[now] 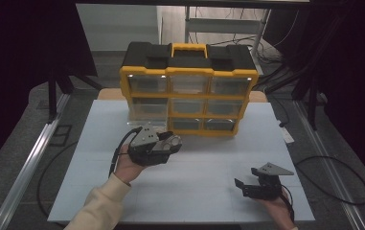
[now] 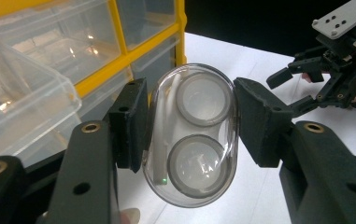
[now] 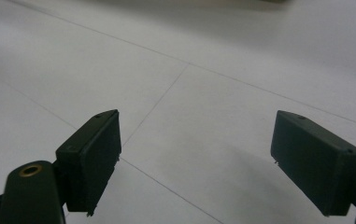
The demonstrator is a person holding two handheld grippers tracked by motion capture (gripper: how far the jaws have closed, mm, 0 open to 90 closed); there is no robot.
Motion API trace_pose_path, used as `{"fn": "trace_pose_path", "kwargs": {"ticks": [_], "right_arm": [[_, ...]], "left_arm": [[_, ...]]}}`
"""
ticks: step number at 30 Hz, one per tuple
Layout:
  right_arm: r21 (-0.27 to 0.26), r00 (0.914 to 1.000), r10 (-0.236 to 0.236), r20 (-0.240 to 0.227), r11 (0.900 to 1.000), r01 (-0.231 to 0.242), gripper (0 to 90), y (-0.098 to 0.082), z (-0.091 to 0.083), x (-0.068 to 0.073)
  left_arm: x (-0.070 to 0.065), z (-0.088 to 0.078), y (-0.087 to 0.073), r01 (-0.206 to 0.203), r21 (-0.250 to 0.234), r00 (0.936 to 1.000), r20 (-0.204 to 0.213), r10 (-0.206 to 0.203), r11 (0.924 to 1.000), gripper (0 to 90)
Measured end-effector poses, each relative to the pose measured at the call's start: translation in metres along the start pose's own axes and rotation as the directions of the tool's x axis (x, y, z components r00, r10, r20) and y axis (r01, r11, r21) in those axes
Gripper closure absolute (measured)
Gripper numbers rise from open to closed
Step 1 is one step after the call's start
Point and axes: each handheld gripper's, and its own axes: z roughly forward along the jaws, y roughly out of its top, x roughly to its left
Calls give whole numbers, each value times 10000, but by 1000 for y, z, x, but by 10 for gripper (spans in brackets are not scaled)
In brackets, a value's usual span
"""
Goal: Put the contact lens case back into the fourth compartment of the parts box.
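Dim overhead view; brighter, softer close views from the two grippers.

The room around the white table [image 1: 204,191] falls to near black. Small glints sit on the yellow organiser's [image 1: 188,72] upper drawers. Between the left gripper's [image 2: 189,135] pads, the clear capsule case [image 2: 192,135] carries pale reflections; drawers beyond it blur. Ahead of the right gripper [image 3: 196,158], soft shadows lie under both pads, and the far surface loses focus.

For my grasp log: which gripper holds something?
The left gripper: its fingers clamp a clear oval case, while the right gripper has open fingers over the white table.
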Motion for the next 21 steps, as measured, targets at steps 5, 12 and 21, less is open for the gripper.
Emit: {"fn": "trace_pose_path", "kwargs": {"ticks": [5, 12, 21], "right_arm": [[-5, 10000, 22, 6, 10000, -22, 170, 0, 0, -1], [27, 10000, -19, -17, 10000, 19, 170, 0, 1, 0], [36, 10000, -10, -35, 10000, 10, 170, 0, 1, 0]], "left_arm": [[2, -1, 2, 26, -47, 10000, -74, -27, 10000, 473], [6, -3, 7, 23, -119, 9998, -197, -25, 9999, 474], [10, -5, 13, 22, -202, 9994, -340, -29, 9998, 474]]}}
